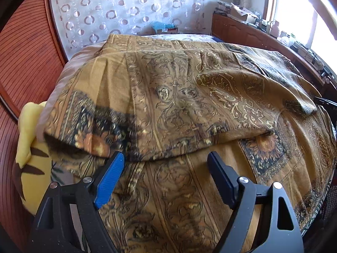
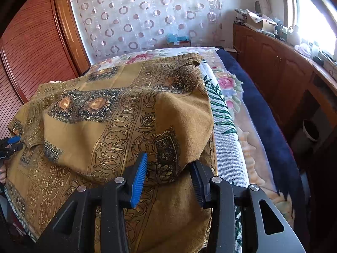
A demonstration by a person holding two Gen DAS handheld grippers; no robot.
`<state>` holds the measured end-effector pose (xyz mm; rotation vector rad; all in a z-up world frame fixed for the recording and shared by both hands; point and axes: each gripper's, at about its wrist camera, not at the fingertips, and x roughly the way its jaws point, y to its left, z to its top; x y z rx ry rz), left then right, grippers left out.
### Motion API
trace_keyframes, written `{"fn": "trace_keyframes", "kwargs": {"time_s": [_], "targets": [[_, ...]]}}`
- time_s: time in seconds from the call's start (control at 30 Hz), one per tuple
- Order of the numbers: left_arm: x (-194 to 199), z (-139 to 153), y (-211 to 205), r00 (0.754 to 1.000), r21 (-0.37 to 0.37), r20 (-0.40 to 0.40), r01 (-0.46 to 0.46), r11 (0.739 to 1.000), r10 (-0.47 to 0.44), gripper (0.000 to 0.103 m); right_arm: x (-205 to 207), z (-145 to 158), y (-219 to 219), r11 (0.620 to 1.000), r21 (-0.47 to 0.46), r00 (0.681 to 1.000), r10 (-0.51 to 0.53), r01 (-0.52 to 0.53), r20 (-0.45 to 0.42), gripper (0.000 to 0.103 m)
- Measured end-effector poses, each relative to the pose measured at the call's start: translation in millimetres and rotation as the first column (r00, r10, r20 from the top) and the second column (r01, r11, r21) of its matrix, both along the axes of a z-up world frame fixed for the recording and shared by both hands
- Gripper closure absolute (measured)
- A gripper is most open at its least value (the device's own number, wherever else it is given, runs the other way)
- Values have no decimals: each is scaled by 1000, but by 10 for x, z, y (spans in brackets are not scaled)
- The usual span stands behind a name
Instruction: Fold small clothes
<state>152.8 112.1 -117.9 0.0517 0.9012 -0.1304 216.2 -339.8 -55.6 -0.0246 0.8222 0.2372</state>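
The garment [image 2: 118,116], a mustard-brown printed piece with paisley bands and sunflower panels, lay spread over the bed [image 2: 229,154], its far part doubled back over the near part. It was judged light, soft and limp: it would drape and crease readily, carry no shape of its own, and slide little on the bedding. The best holds appeared to be the hemmed edges and corners of the folded flap.

The left tongs [image 1: 166,160] stood spread wide just before the fold edge, with nothing between the blue pads [image 1: 109,179]. The right tongs [image 2: 168,164] stood partly apart around a bunched corner of the flap; whether the pads pressed it could not be told.

A cardboard box [image 2: 260,22] sat on the wooden cabinet [image 2: 280,73] by the window; its contents were not discernible.
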Motion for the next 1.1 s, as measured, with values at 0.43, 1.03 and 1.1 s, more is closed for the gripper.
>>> {"fn": "trace_keyframes", "kwargs": {"time_s": [0.43,1.03,1.1], "targets": [[-293,475,193,981,-3,178,-81,997,81,29,-18,-8,93,999,-35,1000,2,-2,5,61],[-148,414,669,960,-2,200,-199,980,195,53,-7,-13,91,999,-32,1000,4,-4,4,61],[-140,398,659,958,15,206,-207,978,199,53,-6,-16,93,999,-33,1000,5,-5,4,61]]}}
